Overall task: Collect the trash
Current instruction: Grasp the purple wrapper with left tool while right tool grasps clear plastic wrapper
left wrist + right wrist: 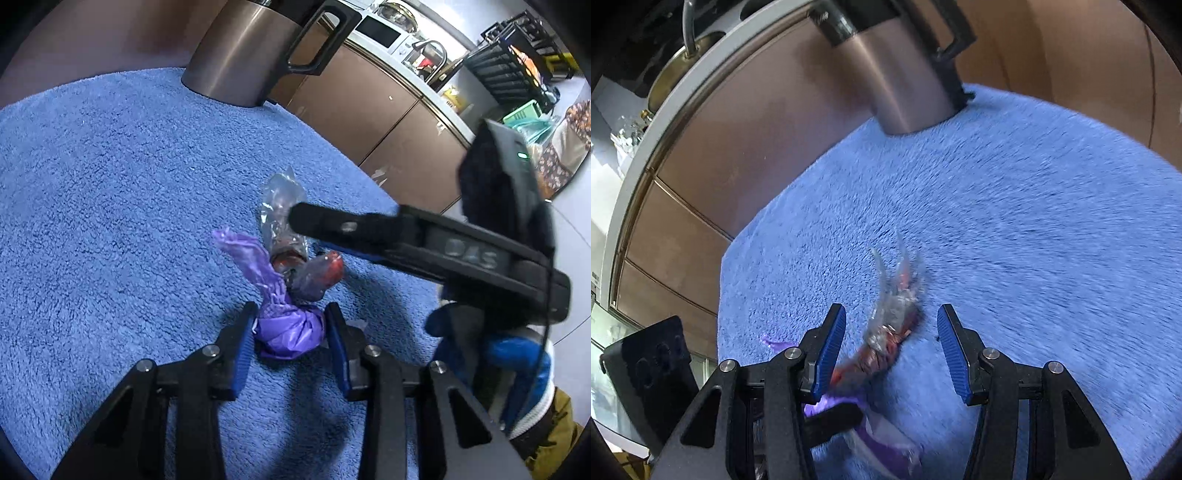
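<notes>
A crumpled purple plastic bag (290,338) lies on a fluffy blue mat (110,184). My left gripper (291,328) is down around its knotted wad, and both blue pads touch its sides. Just beyond it lies a clear wrapper (280,214) with red remains (328,271). One black finger (332,223) of the right gripper reaches in over that wrapper. In the blurred right wrist view, my right gripper (892,332) is open, with the clear wrapper (886,332) lying between its pads, apart from both. The purple bag (827,402) shows low on the left.
A steel jug with a black handle (240,55) stands at the mat's far edge (908,85). Brown cabinet fronts (369,110) and a white counter with a sink run behind. A blue-gloved hand (517,362) holds the right gripper.
</notes>
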Demonstrator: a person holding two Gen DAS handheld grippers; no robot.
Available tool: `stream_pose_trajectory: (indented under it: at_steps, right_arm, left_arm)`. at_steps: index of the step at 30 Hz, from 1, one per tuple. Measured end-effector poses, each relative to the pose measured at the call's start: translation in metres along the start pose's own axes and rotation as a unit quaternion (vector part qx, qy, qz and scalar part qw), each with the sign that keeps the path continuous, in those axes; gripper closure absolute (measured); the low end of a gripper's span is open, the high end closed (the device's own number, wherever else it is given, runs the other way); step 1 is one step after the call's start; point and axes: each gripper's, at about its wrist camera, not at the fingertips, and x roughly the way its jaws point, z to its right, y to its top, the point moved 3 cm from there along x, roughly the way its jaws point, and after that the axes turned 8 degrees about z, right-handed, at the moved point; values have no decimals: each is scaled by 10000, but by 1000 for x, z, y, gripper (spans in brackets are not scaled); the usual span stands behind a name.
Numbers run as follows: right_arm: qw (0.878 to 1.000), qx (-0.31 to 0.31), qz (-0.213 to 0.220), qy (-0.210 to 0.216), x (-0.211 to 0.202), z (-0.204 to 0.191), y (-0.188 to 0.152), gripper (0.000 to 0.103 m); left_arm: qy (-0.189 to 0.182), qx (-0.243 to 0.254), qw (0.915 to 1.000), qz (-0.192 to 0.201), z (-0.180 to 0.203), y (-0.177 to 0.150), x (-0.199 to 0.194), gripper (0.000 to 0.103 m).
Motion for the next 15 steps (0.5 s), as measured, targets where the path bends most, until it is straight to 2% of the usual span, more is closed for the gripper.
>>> stream_pose_trajectory:
  at_steps: [6,8,10,15]
  right_arm:
    - [9997,-67,-204,-82,16,-5,-3,58]
    - [9997,-67,-212,-116,16,-5,-3,70]
    - [9996,-66,-234,-112,17,-5,-4,91]
    - [9999,-37,-80,-64,3,-5,-7,95]
  left_arm:
    - [-71,-12,10000,30,0,-3,-3,69]
    - [-82,-31,10000,36,1,-3,-3,69]
    - [-74,-38,10000,44,2,-5,-4,69]
    - [-18,-11,10000,34,5,-7,-7,70]
